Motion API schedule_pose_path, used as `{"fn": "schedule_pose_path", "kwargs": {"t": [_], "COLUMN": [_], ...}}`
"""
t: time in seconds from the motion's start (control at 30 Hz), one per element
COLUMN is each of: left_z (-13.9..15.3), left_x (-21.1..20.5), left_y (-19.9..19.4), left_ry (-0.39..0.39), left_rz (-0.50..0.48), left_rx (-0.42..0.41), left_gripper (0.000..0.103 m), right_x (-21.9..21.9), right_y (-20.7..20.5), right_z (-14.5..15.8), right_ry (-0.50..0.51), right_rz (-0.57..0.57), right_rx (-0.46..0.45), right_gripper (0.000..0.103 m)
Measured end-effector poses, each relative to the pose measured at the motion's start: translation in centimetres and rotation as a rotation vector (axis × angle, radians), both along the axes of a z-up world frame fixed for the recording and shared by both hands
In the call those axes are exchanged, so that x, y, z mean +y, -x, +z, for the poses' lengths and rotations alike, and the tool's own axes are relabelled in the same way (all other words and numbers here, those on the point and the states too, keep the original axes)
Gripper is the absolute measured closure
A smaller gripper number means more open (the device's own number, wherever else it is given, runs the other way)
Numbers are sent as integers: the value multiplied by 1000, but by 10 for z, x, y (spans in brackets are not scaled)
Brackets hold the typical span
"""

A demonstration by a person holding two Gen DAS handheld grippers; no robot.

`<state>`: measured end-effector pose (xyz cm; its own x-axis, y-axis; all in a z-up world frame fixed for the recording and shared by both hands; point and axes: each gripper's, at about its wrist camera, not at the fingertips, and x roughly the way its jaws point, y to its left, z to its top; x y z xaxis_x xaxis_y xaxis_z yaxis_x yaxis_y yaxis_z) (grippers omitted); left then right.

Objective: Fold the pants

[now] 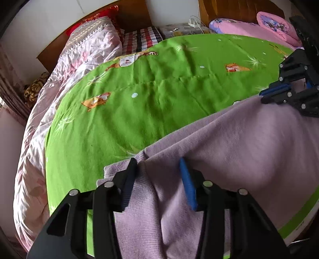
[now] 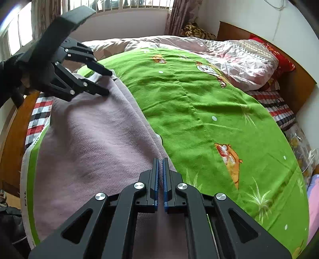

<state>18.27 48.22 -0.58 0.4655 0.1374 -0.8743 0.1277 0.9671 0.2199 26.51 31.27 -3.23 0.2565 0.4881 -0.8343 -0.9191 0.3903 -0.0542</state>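
Lilac knit pants (image 1: 229, 151) lie along the near edge of a bed covered by a green cartoon sheet (image 1: 159, 95). My left gripper (image 1: 158, 162) is open, its jaws wide apart, straddling a bunched fold at the pants' ribbed end. My right gripper (image 2: 161, 161) is shut on the pants' far edge (image 2: 153, 139), with the fabric pinched between its blue pads. In the left wrist view the right gripper (image 1: 263, 95) shows at the far right on the same edge. In the right wrist view the left gripper (image 2: 108, 82) shows at the upper left over the pants (image 2: 89, 139).
A pale pink quilt (image 1: 65, 79) is heaped along the far side of the bed. Pink pillows (image 1: 249, 27) and a wooden headboard (image 1: 239, 10) are at the head end. A checked sheet (image 2: 37, 119) and wooden bed frame (image 2: 18, 127) border the pants' side. A window (image 2: 119, 6) is behind.
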Motion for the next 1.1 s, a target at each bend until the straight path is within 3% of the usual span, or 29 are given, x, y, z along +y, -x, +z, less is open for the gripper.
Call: {"fn": "schedule_pose_path", "kwargs": {"t": [0.03, 0.07, 0.27, 0.33, 0.4, 0.5, 0.57, 0.6, 0.7, 0.77, 0.83, 0.9, 1.0, 1.03, 1.1], "left_z": [-1, -1, 17, 23, 15, -3, 0, 6, 33, 50, 53, 39, -3, -12, -12], "left_x": [-2, -7, -29, -34, -31, -31, -26, -21, -5, 0, -7, -27, -46, -46, -33], "left_y": [1, 7, 20, 21, 14, 6, 6, 8, 32, 59, 79, 87, 85, 85, 93], "left_ry": [-24, -42, -226, -245, -240, -267, -283, -281, -186, -67, 34, -2, -84, -79, 30], "left_rz": [-3, -4, -11, 10, 17, 26, 95, 133, 267, 338, 325, 288, 250, 257, 326], "left_rx": [-7, -17, -134, -165, -116, -70, -109, -139, -241, -312, -339, -298, -161, -147, -165], "left_gripper": [70, 83, 87, 87, 87, 77, 43, 39, 30, 25, 21, 21, 20, 20, 20], "right_x": [0, -1, -5, -6, -4, 5, 3, 0, -18, -31, -38, -39, -32, -31, -32], "right_y": [0, 1, 7, 7, 3, 0, -2, -3, 4, 17, 31, 56, 88, 96, 112], "right_z": [0, 0, 9, 13, 11, -4, -3, 1, 16, 27, 32, 29, 8, 3, 3], "right_ry": [-4, -10, -42, -55, -45, 14, 19, 20, -18, -37, -57, -44, 38, 51, 47], "right_rz": [-2, -5, -5, -15, -26, -13, -31, -45, -49, -39, -11, 37, 93, 103, 72], "right_rx": [2, 4, -36, -53, -46, -18, -18, -11, 0, 6, 34, 52, 89, 96, 53], "right_gripper": [99, 99, 99, 99, 99, 92, 80, 75, 75, 73, 63, 39, 39, 39, 39]}}
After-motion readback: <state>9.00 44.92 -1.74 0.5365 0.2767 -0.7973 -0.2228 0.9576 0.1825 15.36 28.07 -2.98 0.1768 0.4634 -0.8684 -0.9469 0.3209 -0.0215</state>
